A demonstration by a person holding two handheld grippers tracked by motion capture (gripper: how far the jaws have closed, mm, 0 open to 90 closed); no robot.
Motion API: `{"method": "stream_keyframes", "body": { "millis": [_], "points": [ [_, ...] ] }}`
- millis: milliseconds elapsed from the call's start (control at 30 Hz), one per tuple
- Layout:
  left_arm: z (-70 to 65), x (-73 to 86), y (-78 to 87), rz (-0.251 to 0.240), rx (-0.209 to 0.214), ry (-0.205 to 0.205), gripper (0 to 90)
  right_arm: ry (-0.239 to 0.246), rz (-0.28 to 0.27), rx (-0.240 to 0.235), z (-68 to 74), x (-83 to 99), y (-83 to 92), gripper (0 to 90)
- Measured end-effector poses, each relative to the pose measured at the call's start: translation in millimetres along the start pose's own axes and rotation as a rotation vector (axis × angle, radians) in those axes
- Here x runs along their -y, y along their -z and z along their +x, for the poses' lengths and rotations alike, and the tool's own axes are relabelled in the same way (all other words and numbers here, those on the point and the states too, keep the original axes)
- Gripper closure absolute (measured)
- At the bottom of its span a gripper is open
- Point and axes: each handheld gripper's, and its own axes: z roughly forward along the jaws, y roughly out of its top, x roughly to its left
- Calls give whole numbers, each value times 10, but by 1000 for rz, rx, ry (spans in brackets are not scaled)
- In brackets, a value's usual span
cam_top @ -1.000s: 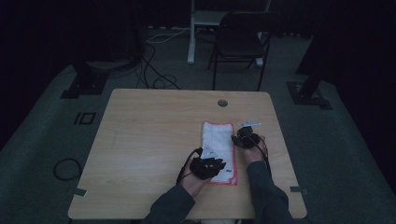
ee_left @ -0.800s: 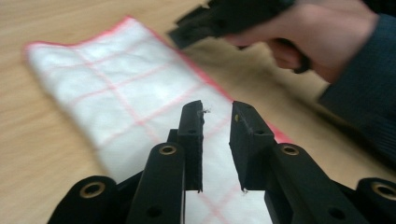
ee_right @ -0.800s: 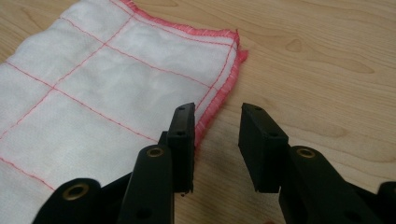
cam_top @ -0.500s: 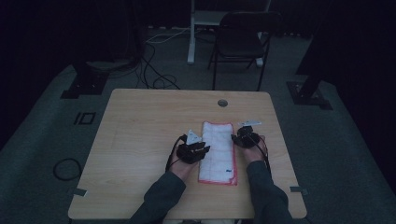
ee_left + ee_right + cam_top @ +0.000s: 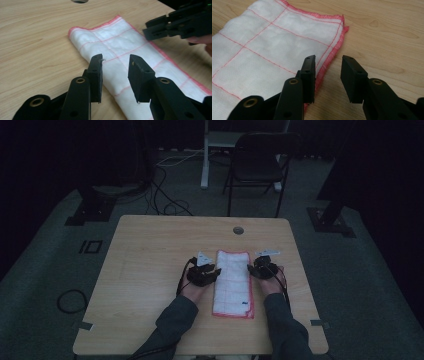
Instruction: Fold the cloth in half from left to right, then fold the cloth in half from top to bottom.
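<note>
The folded cloth (image 5: 232, 282) lies flat on the counter (image 5: 150, 270), a bit right of the middle and toward the near edge. It is white with thin red lines and a red hem. It is a long strip, and its long way runs from near to far. The short ends are at the near side and the far side.

The 2 grippers sit on the 2 long sides of the cloth, both up by its far half. The left gripper (image 5: 206, 270) is at the left long edge. In the left gripper view its jaws are spread apart, with the rolled fold of the cloth (image 5: 120, 55) right in front of the gap. They hold nothing.

The right gripper (image 5: 260, 267) is at the right long edge. In the right gripper view its jaws are spread too, and the red hem (image 5: 329, 61) runs just beside the left one of the 2 jaws. The far corner of the cloth (image 5: 343, 21) lies a little way ahead. These jaws hold nothing either.

Both grippers are about the same way from the cloth, so neither one is nearer. Each edge lies just ahead of its own jaws. The next move looks like a pinch on each long edge, and each gripper would need to go down and in toward the cloth for that.

Past the counter stand a dark chair (image 5: 257, 167) and some cables (image 5: 165, 195) on the floor.
</note>
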Motion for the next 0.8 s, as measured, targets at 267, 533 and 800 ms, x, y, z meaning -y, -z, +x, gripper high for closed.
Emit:
{"method": "stream_keyframes", "body": {
  "millis": [267,533,800],
  "points": [
    [116,-49,-121,2,-22,22,628,-8,-11,1,-9,-5,10,642],
    [180,-71,-243,2,-29,66,612,-15,-11,-4,-7,5,14,634],
    [209,-122,-395,35,-63,98,588,-26,-16,-10,14,-4,-31,625]
  ]
}}
